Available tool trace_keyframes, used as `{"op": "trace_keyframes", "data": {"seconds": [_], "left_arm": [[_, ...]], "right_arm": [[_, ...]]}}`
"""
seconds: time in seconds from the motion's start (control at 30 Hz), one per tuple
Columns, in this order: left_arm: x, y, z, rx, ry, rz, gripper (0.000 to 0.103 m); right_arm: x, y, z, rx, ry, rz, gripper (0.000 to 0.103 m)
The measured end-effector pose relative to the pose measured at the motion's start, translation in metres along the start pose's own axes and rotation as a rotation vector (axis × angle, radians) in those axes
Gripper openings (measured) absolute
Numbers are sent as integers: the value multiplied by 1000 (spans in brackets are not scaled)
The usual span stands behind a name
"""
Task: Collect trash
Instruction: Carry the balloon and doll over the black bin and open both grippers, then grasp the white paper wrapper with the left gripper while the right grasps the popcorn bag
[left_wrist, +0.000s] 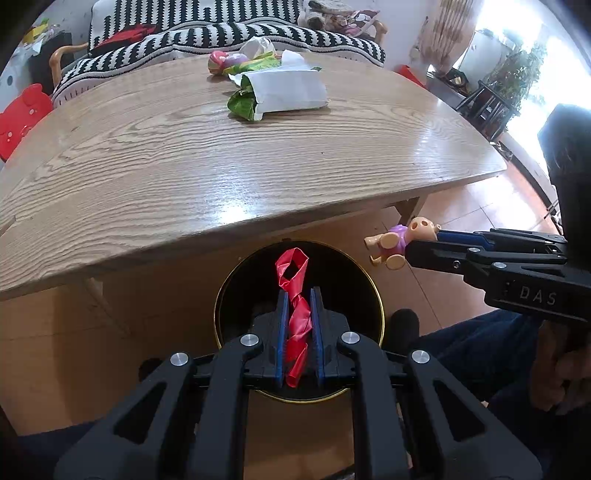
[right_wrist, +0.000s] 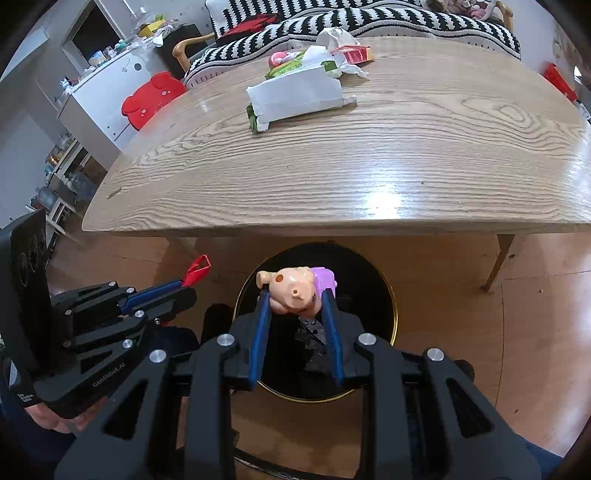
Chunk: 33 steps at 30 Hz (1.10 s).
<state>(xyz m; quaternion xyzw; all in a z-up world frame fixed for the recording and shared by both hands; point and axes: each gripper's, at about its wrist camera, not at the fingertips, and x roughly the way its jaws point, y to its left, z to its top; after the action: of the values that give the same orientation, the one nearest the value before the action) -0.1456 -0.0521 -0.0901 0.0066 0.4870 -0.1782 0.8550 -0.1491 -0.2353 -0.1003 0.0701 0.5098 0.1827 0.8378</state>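
The left gripper (left_wrist: 298, 295) has its jaws drawn narrow, pinching a twisted red strip of plastic (left_wrist: 295, 314) that runs lengthwise between the blue pads and sticks out past the tips in a loop; directly beyond and beneath those jaws lies the round black trash bin (left_wrist: 369, 295) with its gold rim, standing on the floor under the near edge of the desk (left_wrist: 221, 155); off to the right of these jaws, the right gripper (left_wrist: 424, 243) reaches in from the side. The right gripper (right_wrist: 295, 295) has its jaws closed on a small pig figurine (right_wrist: 295, 288) in a purple top, gripped at the tips with its head lying sideways; the same bin (right_wrist: 380, 291) opens just beyond and below them, a dark crumpled liner visible inside; the left gripper (right_wrist: 184, 284) sits to the left of these jaws, the red strip (right_wrist: 197, 271) poking from its tip, and a hand (right_wrist: 55, 421) shows beneath its body. Farther out past both pairs of jaws, on the far side of the desk, lies a white paper bag (right_wrist: 299, 98) with green wrapper showing at its end, crumpled packets and paper (right_wrist: 332, 55) just behind it; a striped sofa (right_wrist: 369, 22) stands beyond the desk.
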Motion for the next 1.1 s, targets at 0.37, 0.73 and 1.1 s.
{"op": "trace_keyframes", "data": {"seconds": [0.37,0.73,1.1], "left_arm": [[0,-2,0,5,4,14,63],[2,-3,0,12,11,21,63],[-9,-1,3,-9,-10,-4,66]], "right_arm": [[-5,-4,4,27,-37,-21,74],[-4,-4,2,29,-26,-22,75],[-16,-4,5,32,-51,3,76]]}}
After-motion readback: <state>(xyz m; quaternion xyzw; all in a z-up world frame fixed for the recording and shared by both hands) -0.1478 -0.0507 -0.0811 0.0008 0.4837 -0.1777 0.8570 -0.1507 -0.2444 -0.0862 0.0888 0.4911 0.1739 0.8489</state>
